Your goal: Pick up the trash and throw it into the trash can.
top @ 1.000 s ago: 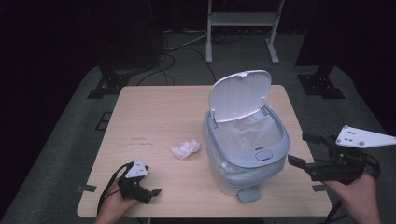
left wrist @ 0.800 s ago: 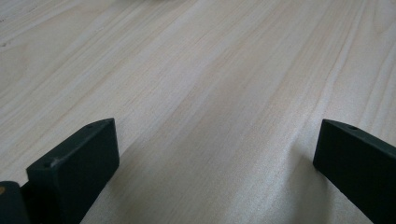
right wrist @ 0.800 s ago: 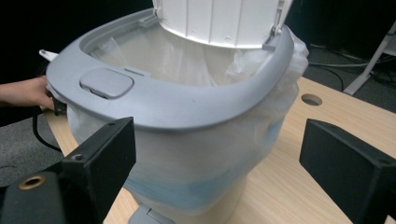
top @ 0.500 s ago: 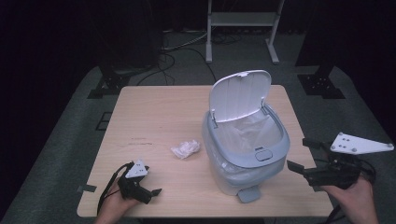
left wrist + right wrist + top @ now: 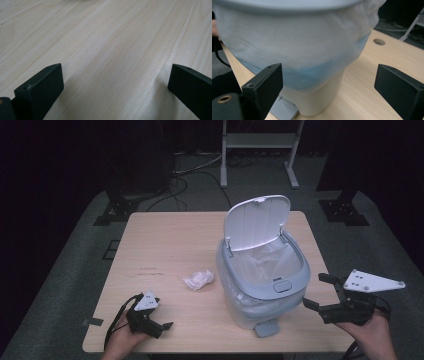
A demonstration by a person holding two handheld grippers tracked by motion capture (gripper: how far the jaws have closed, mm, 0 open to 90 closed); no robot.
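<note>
Jaws of the right gripper [image 5: 316, 292] are standing wide apart, pinching nothing, at the near right edge of the table [image 5: 170, 235]. They are pointing left at the pedal bin [image 5: 262, 280], just beside it but apart from it. In the right gripper view the bin's pale body and its white liner bag [image 5: 294, 47] are looming close between the two black jaws, with the grey foot pedal [image 5: 283, 110] showing low at the left. The bin is standing upright on the right half of the table, with its lid [image 5: 256, 221] raised and leaning toward the far side. The pedal is sticking out toward the near edge.

The left gripper [image 5: 162, 326] is resting low at the near left corner, held in a hand [image 5: 122, 342]. In the left gripper view its jaws are spread wide over bare wood, gripping nothing. A crumpled white tissue [image 5: 199, 279] is lying on the table between the left gripper and the bin, near the bin's left side and apart from both grippers. Nothing is lying between the left gripper and the tissue.

Counted: two grippers, one bin, one tissue, one table. Beyond the far edge a white metal stand [image 5: 257, 145] and some cables [image 5: 195, 167] are sitting on the dark floor.
</note>
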